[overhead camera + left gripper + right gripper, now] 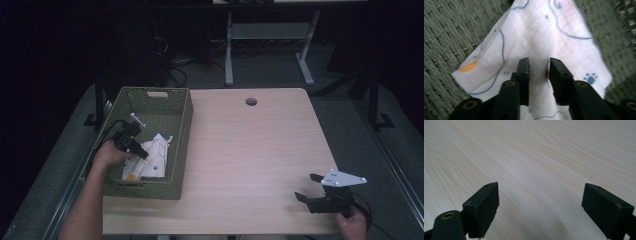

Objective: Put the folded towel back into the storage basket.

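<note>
A white cloth [544, 37] lies in the green woven basket [182, 125], and the left gripper [538, 72] is down on it, its fingers [524, 72] narrowly parted with a raised fold of the fabric standing between them; whether the pads actually pinch that fold cannot be told. The cloth is thin, lightly textured white fabric printed with curving blue outlines, an orange patch off to the left of the fingers and a small blue paw print just right of them; a faint pink tint shows beyond the fingertips near the far edge. Its corners spread out past both fingers onto the basket's woven floor, and a ridge runs from between the fingers away toward the far edge. In the high view the cloth [150, 157] sits crumpled in the near half of the basket, directly under the left gripper [142, 152], which the person's left hand [111, 154] holds over the basket's left wall. The basket stands on the left part of the light wooden surface [250, 150]. The right gripper [540, 200] rests low over the bare wood grain near the surface's near right corner, its fingers [485, 205] spread wide apart with nothing between them, held by the right hand [352, 222].
</note>
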{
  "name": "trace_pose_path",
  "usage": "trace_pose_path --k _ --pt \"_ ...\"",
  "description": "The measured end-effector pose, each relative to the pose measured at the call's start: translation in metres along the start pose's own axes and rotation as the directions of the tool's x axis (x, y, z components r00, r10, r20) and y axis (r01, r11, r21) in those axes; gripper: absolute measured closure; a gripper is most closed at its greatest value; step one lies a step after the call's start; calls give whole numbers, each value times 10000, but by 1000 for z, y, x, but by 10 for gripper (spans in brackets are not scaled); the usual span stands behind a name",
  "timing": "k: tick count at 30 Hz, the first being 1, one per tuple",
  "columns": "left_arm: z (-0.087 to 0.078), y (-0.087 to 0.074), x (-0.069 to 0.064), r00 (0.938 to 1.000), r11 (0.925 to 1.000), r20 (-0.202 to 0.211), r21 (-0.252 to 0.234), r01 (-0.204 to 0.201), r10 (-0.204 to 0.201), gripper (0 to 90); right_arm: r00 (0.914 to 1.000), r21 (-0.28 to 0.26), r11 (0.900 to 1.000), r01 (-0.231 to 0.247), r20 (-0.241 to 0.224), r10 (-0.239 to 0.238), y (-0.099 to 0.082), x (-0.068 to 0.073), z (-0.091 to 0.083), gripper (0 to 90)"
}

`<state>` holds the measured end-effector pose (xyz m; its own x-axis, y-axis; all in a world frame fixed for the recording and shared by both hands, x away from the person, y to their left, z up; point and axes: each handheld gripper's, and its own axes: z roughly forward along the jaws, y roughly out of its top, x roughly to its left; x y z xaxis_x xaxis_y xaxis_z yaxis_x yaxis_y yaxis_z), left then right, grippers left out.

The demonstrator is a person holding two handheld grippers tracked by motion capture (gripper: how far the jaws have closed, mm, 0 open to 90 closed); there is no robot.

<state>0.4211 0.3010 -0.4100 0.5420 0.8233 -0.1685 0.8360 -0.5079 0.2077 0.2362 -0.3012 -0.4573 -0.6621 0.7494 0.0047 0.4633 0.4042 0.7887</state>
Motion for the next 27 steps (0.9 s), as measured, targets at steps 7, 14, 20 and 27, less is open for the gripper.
trace_pose_path --k 7,14,20,27 --pt "-1 5 -1 9968 9986 -599 -12 -527 525 883 10000 -33 10000 -23 4 23 -1 -1 0 137" --pt "-12 6 -4 9946 9961 -867 -615 -632 578 760 10000 0 10000 -41 -21 41 0 -2 0 137" --pt "-20 3 -4 9974 9946 -524 -886 -544 499 876 10000 -28 10000 -56 -41 56 0 -2 1 137" --pt "0 11 -5 9961 9986 -705 5 -530 529 900 10000 -39 10000 -71 -27 71 0 -2 1 137"
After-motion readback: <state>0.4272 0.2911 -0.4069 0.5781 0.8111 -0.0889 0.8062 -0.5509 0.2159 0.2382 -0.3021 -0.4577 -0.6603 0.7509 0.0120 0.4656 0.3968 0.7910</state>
